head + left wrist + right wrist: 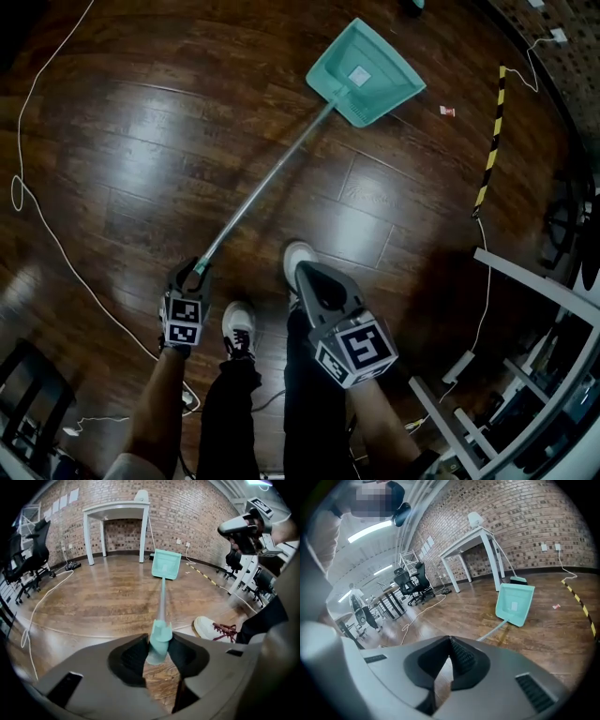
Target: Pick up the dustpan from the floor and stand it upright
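Observation:
A teal dustpan point(366, 73) lies on the dark wood floor at the far end, and its long grey handle point(267, 183) slants back toward me. My left gripper point(197, 272) is shut on the teal grip point(161, 639) at the handle's end, which is squeezed between both pads and held off the floor. In the left gripper view the pan point(166, 564) shows straight ahead. My right gripper point(305, 272) hovers beside the left one, over my shoe, shut with nothing in it. The right gripper view shows its tips point(449, 641) meeting and the pan point(514, 604) beyond.
My two shoes point(239, 328) point(298, 258) stand just behind the grippers. A white cable point(37, 206) snakes along the left. A yellow-black strip point(492, 141) and a white table frame point(534, 281) lie on the right. A white table point(117, 510) stands by the brick wall, office chairs point(28, 555) left.

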`<state>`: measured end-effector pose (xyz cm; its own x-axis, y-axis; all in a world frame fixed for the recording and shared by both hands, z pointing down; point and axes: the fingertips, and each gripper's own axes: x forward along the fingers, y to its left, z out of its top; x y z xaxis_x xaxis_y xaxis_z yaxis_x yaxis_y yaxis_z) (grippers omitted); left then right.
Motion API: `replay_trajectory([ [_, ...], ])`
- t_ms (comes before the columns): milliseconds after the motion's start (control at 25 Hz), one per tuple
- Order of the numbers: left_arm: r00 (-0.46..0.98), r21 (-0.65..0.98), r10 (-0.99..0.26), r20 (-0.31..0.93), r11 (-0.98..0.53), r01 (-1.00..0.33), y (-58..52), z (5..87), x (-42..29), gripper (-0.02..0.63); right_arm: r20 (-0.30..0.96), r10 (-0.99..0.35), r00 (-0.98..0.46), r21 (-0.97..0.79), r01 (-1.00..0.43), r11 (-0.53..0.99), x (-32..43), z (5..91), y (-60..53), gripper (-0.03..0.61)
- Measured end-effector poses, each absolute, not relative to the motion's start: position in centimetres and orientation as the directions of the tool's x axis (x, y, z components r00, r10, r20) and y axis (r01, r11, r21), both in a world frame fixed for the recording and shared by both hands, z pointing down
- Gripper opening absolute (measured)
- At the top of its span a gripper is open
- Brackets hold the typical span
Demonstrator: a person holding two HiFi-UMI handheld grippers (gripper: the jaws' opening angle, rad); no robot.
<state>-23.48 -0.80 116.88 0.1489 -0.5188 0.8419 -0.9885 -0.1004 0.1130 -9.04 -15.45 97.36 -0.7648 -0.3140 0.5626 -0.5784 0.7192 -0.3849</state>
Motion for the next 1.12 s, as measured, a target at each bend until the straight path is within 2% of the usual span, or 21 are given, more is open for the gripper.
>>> replay_trajectory([
  [240, 0.13, 0.071, -0.555, 0.821, -0.127, -0.989, -4.3, 107.4, -22.3, 0.152, 0.542, -0.37, -0.755, -0.372, -0.61, 0.7, -7.4, 89.8, -18.1, -0.012],
  [440, 0.169, 0.067, -0.584, 0.794, -0.191, -0.979, -8.3, 99.4, -19.8, 0.149, 0.535, -0.426, -0.73, -0.339, -0.647, 0.683, -4.4, 82.7, -20.0, -0.012],
  [760, 0.231, 0.078, -0.585, 0.778, -0.274, -0.958, -14.3, 90.6, -16.8, 0.141, 0.518, -0.574, -0.634, -0.288, -0.761, 0.581, 1.7, 73.2, -24.3, -0.012],
  [1120, 0.263, 0.088, -0.642, 0.72, -0.291, -0.953, -24.3, 80.5, -12.2, 0.138, 0.448, -0.672, -0.59, -0.244, -0.803, 0.543, 6.2, 64.8, -30.9, -0.012],
])
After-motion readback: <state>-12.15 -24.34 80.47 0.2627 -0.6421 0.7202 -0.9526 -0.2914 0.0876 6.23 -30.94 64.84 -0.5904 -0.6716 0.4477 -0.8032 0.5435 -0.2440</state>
